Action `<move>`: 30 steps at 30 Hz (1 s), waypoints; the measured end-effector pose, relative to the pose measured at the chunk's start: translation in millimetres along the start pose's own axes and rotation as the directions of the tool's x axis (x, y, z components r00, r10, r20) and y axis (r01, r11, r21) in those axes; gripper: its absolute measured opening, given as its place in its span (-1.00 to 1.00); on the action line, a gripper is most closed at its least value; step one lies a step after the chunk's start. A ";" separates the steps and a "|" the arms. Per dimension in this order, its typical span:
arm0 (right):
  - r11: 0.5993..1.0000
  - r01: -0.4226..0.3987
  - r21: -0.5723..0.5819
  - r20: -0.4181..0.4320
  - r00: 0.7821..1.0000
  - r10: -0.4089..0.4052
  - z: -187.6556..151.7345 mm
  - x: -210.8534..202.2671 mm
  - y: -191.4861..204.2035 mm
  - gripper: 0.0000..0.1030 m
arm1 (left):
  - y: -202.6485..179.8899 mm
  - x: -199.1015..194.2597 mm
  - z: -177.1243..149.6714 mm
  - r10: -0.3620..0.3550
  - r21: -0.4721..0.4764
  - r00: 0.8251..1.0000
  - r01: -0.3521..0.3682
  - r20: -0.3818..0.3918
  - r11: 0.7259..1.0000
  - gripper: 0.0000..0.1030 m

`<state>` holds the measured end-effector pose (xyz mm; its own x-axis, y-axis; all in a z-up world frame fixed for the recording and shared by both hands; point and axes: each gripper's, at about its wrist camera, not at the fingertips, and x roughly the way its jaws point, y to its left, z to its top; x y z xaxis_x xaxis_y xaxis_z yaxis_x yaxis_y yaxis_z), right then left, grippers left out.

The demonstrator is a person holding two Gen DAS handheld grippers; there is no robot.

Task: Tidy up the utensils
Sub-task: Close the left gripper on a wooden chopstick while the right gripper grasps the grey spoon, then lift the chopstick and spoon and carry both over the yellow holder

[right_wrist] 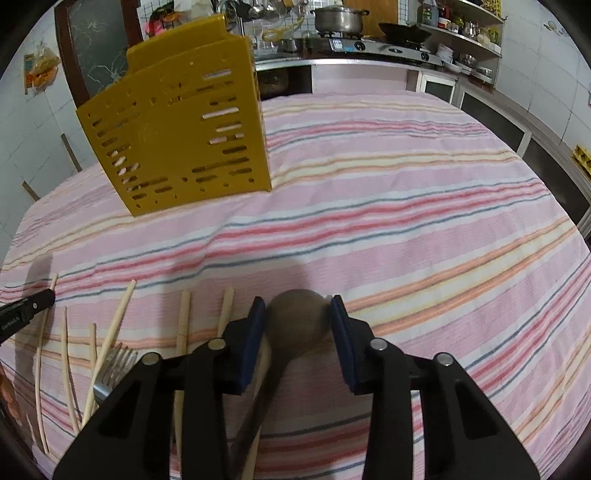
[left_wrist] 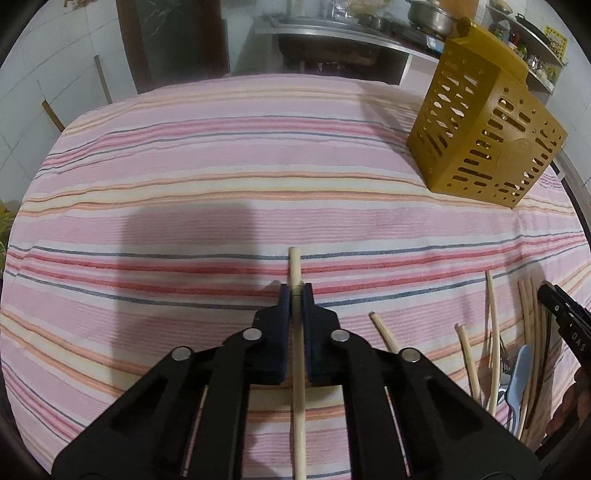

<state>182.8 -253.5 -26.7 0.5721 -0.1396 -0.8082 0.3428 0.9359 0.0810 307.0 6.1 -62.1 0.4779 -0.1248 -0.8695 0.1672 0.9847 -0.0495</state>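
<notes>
My left gripper point(left_wrist: 294, 291) is shut on a pale wooden chopstick point(left_wrist: 297, 362) that runs between its blue pads and sticks out ahead, above the striped cloth. My right gripper point(right_wrist: 297, 306) has its pads against both sides of the bowl of a dark wooden spoon point(right_wrist: 297, 320), whose handle runs back under the gripper. The yellow slotted utensil holder point(left_wrist: 484, 140) stands on the cloth at the far right in the left wrist view and at the far left in the right wrist view point(right_wrist: 177, 136).
Several loose chopsticks point(right_wrist: 110, 332), a metal fork point(right_wrist: 114, 365) and a light blue utensil point(left_wrist: 519, 373) lie on the pink striped tablecloth point(right_wrist: 406, 221). The right gripper's tip point(left_wrist: 561, 314) shows at the left view's right edge. A kitchen counter with a pot point(right_wrist: 338, 18) is behind.
</notes>
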 end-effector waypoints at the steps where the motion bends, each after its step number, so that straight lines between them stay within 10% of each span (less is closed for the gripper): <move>1: 1.000 -0.006 -0.004 0.008 1.000 0.006 1.2 -0.3 0.1 -0.29 | 2.1 -4.2 -4.5 -0.001 -0.003 1.000 0.001 0.007 1.000 -0.91; 11: 0.997 -0.051 -0.065 0.175 0.983 0.062 6.8 -27.0 5.6 -0.29 | 12.3 -63.1 -26.8 0.004 -0.080 0.980 0.012 0.197 0.997 -0.91; 30: 0.980 -0.013 -0.200 0.472 0.875 0.108 16.4 -89.1 -2.2 -0.29 | -4.5 -174.7 -56.3 0.073 -0.124 0.827 -0.004 0.557 0.992 -0.91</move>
<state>143.3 -248.5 54.8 0.8892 -0.1739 -0.4231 0.1797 0.9834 -0.0265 174.2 30.4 62.3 0.8878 -0.0992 -0.4494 0.0572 0.9927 -0.1061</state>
